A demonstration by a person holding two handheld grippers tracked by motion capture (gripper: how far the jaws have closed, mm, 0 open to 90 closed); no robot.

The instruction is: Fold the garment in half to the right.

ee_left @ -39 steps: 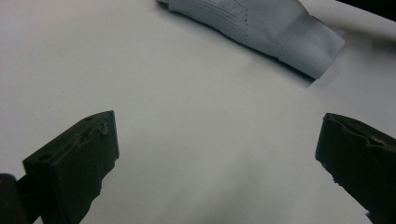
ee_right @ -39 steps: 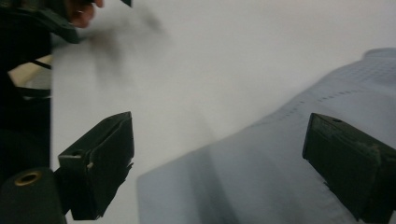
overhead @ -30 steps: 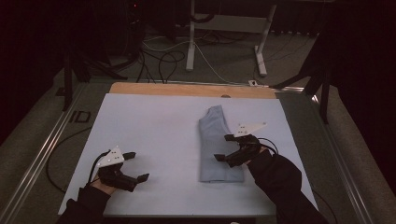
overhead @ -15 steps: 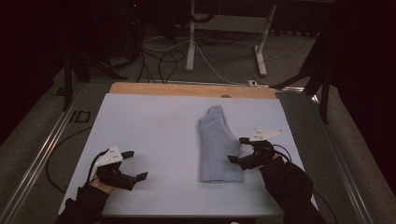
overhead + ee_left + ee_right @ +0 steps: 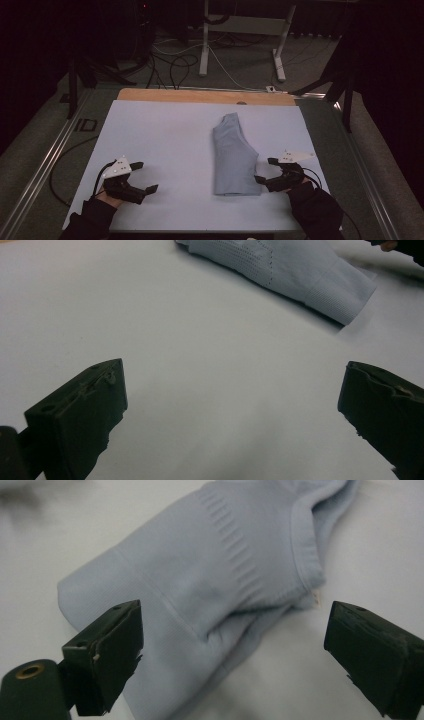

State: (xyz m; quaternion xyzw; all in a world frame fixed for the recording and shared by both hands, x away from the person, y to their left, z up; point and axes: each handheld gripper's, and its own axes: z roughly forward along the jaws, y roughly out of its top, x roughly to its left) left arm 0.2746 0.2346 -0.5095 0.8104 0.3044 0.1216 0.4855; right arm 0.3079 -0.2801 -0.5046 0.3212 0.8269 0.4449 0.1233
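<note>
High view: the folded light blue garment (image 5: 233, 155) lies flat on the white table sheet (image 5: 165, 130). Its long axis runs from the near edge of the table to the far edge, and the narrower end points away from the person. The right gripper (image 5: 266, 170) sits just beside the garment's near right corner, jaws spread apart and empty, tips turned toward the cloth. The left gripper (image 5: 144, 176) is well apart from the garment, on the bare sheet, also spread wide and holding nothing.

Left gripper view: the two black jaws stand far apart with only white sheet between them. The garment (image 5: 285, 270) lies well beyond the jaws, toward the upper right, and it runs slanted across that corner.

Right gripper view: the jaws are wide open. The garment (image 5: 210, 585) lies between and just beyond them, and a ribbed band crosses its middle. The left jaw stands in front of the fabric edge; whether it touches is not clear.
</note>
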